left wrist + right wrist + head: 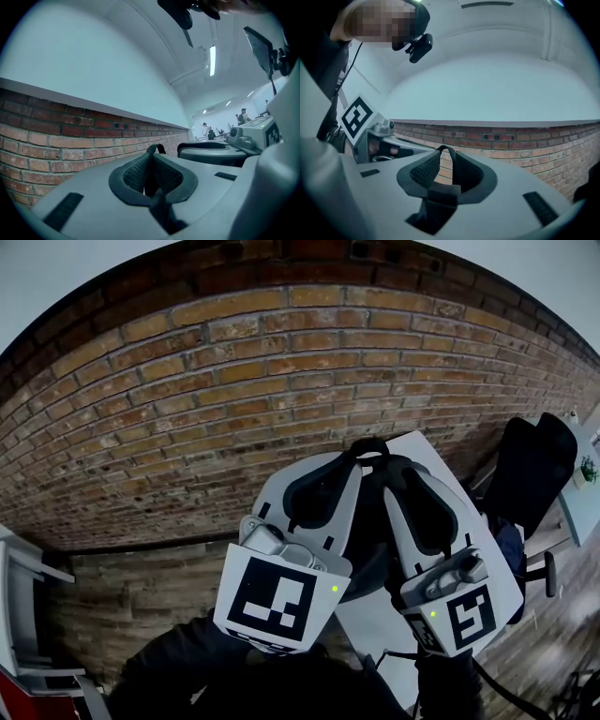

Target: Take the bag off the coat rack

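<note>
At the centre of the head view, before the brick wall [187, 390], the bag's strap [368, 444] loops up between both grippers: left fingers [136, 172] pinch it, right fingers [423, 172] stand wide, strap between them

Rough matt brick wall [281, 381], smooth matt left gripper [151, 164], strap [157, 149] probably cloth.

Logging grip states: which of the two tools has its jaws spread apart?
The right tool: in its own view the brick wall shows through the gap between its jaws. The left tool has its jaws pinched together on a dark strap.
</note>
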A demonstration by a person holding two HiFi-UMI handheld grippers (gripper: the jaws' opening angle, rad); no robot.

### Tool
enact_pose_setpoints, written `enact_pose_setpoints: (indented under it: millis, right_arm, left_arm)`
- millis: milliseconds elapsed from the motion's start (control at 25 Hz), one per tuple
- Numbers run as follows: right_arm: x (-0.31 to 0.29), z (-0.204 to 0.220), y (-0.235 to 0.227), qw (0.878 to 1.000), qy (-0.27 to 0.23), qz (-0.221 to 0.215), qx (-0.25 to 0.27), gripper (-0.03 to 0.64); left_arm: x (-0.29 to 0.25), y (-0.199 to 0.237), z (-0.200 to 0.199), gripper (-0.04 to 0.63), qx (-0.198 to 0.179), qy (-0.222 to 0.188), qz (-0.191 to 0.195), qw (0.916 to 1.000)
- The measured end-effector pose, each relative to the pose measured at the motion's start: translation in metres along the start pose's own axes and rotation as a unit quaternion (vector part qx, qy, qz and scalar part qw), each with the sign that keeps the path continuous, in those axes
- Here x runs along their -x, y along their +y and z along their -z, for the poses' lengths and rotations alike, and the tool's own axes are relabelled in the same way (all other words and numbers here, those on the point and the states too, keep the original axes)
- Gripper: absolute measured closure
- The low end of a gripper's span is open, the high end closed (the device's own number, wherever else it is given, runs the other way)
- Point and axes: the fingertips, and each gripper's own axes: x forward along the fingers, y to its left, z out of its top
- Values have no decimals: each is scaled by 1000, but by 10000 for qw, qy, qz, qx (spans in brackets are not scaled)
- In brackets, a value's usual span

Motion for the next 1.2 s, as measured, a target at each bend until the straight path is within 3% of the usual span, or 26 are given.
enact_pose_setpoints:
  millis: [240, 600, 1040, 1200]
  right_arm:
    - [-13, 43, 22, 9970, 616, -41, -459, 580]
    - [-44, 100, 42, 9903, 1116, 238, -796, 588]
    - [-90, 128, 20, 9912, 998, 109, -862, 589]
    - [-116, 139, 12, 9915, 912, -24, -924, 589]
  left_arm:
    - [-16, 25, 6, 565, 34, -14, 69, 10000]
    - [-29, 56, 18, 565, -20, -9, 393, 9992]
    - [-69, 95, 38, 565, -183, 144, 241, 9994]
    - [-92, 122, 52, 565, -54, 290, 133, 9995]
